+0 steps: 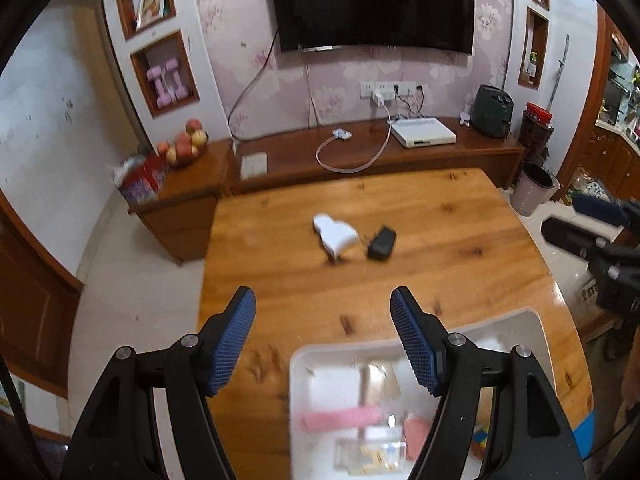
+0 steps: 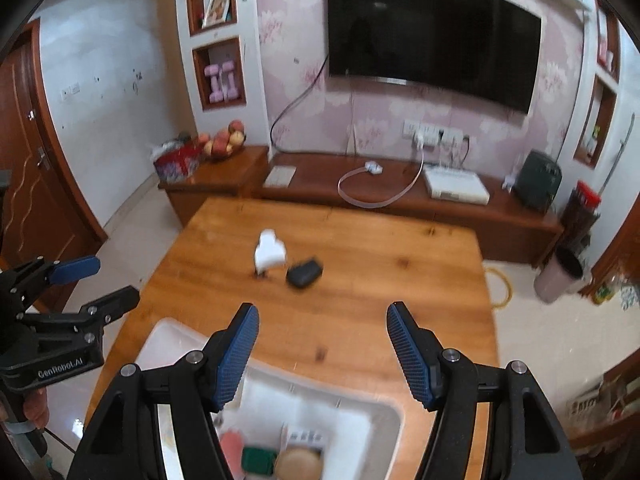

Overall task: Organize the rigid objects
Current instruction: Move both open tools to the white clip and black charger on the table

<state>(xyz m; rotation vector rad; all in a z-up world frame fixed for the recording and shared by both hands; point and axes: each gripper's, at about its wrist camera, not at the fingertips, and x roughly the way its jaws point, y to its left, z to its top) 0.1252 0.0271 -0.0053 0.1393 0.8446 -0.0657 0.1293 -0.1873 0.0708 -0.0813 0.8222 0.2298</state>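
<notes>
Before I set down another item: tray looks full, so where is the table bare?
Bare wood lies between the white tray and the white adapter with the black charger, under both open grippers, left and right. The tray itself is crowded.

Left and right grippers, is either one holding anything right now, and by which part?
Nothing is held. The left gripper and right gripper are both open above the table, nothing between their fingers.
</notes>
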